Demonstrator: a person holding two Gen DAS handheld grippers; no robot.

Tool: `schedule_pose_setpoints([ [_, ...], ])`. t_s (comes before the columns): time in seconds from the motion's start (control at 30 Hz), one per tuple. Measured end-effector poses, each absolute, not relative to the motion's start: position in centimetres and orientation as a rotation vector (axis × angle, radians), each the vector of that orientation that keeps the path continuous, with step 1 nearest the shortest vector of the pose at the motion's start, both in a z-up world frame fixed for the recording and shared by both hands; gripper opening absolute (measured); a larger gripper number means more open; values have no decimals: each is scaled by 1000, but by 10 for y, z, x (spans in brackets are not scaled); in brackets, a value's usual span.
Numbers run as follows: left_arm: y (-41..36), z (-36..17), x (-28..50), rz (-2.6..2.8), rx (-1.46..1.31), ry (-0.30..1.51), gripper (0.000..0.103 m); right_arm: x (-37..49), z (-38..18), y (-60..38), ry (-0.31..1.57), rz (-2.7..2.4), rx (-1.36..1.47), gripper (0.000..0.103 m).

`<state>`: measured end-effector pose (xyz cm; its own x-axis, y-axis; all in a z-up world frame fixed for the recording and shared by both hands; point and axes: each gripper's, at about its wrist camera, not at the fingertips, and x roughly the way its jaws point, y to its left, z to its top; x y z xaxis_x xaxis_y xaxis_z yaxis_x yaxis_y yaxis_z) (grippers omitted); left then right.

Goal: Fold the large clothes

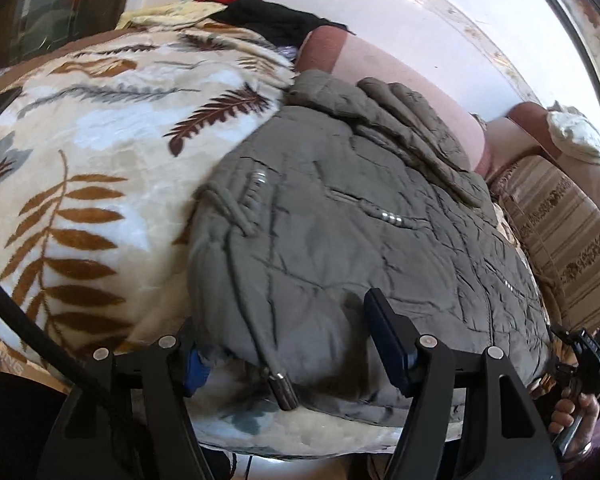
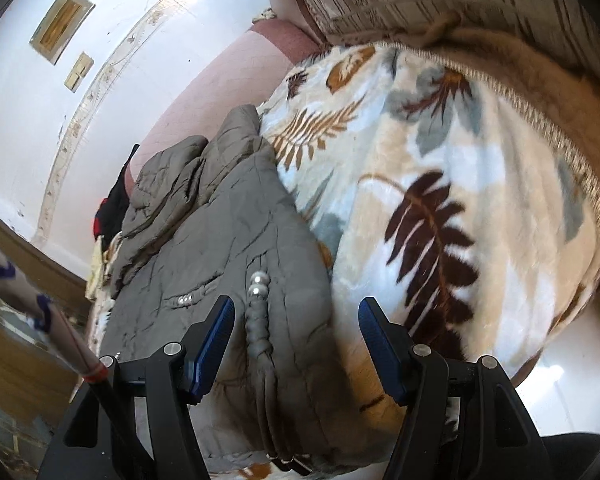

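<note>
Hiding left gripper (image 1: 296, 360) left pad: grey jacket (image 1: 340, 248) hem; grip unclear.

We see a bed (image 1: 380, 60) with a pink side; a soft cream blanket (image 1: 100, 152) with brown and grey leaves covers it; a grey puffy jacket (image 1: 340, 220) lies flat on the blanket, with its beaded cords on top; at the far end black and red clothes (image 1: 276, 16) sit in a heap on the bed.
</note>
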<state>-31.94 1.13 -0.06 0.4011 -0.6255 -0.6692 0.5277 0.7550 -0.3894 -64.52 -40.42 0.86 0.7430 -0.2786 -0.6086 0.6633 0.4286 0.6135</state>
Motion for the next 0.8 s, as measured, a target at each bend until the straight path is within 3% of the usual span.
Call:
schedule_pose_setpoints([
  [0.1, 6, 2, -324, -744, -88, 878, 68, -645, 0, -403, 453, -567, 1015, 68],
  [0.2, 5, 5, -328, -750, -79, 854, 68, -640, -5, -389, 453, -505, 1035, 60],
  [0.27, 3, 7, -332, -755, -61, 828, 68, -630, 1, -369, 459, -464, 953, 54],
  [0.47, -12, 18, -349, -742, 57, 703, 70, -602, 33, -321, 453, -427, 634, 49],
  [0.73, -13, -4, -330, -668, 29, 828, 78, -613, -3, -358, 477, -468, 912, 51],
  [0.77, -13, -5, -330, -669, 27, 837, 78, -608, -2, -351, 485, -435, 887, 48],
  [0.8, -15, -5, -333, -670, 40, 831, 78, -600, 1, -339, 506, -411, 828, 37],
])
